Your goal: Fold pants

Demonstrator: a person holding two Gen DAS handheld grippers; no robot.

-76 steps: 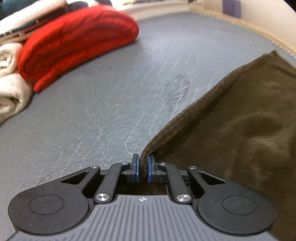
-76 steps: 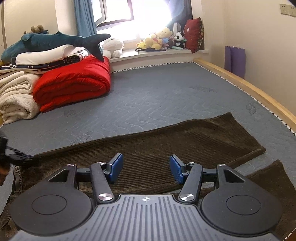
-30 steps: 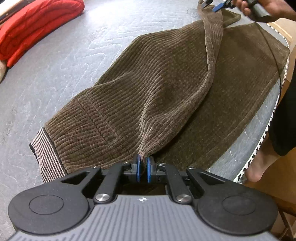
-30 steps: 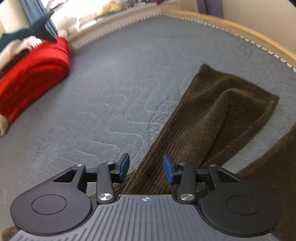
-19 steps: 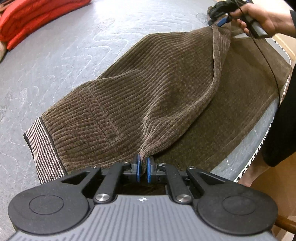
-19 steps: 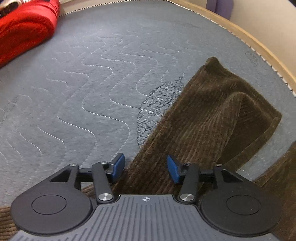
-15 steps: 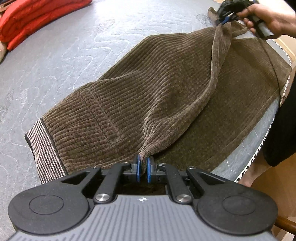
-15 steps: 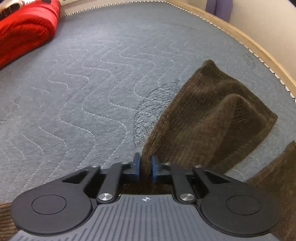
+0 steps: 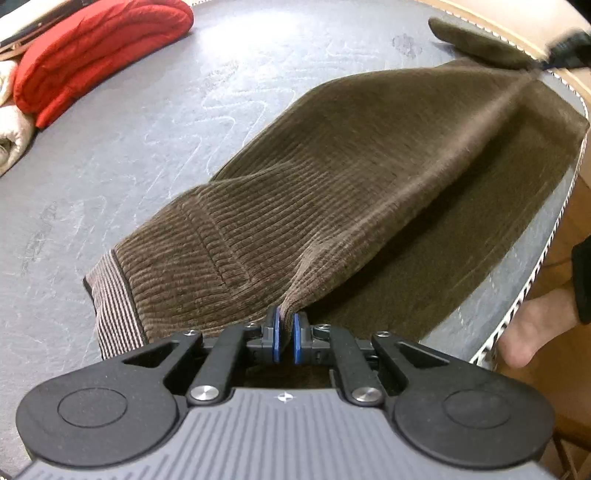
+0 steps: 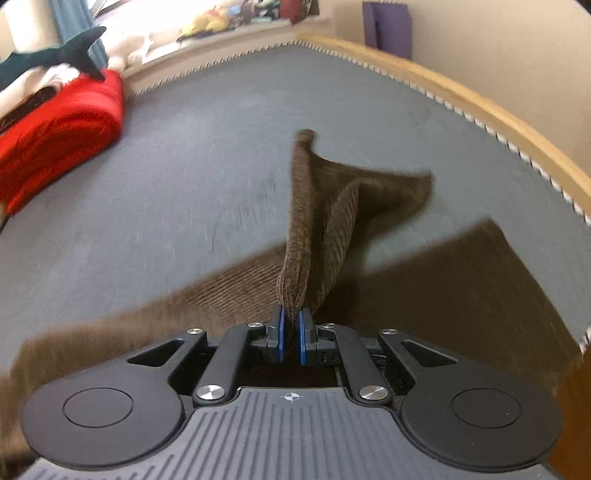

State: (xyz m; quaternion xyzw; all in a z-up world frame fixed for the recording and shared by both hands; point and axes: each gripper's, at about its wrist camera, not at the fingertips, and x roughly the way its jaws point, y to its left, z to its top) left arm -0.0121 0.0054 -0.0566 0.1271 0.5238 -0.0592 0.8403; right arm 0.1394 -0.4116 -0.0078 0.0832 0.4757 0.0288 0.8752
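Red blanket lies beyond the pants (mattress between).

Grey mattress, wooden frame

Mattress: grey, quilted with wavy stitching, wooden frame along the right edge.
Red blanket: folded, far left.
Cream bedding: rolled, just left of the red blanket.
Shark plush: atop the far-left pile.
Windowsill toys: blurred, probably stuffed animals.
Purple bag: far right, against the wall.
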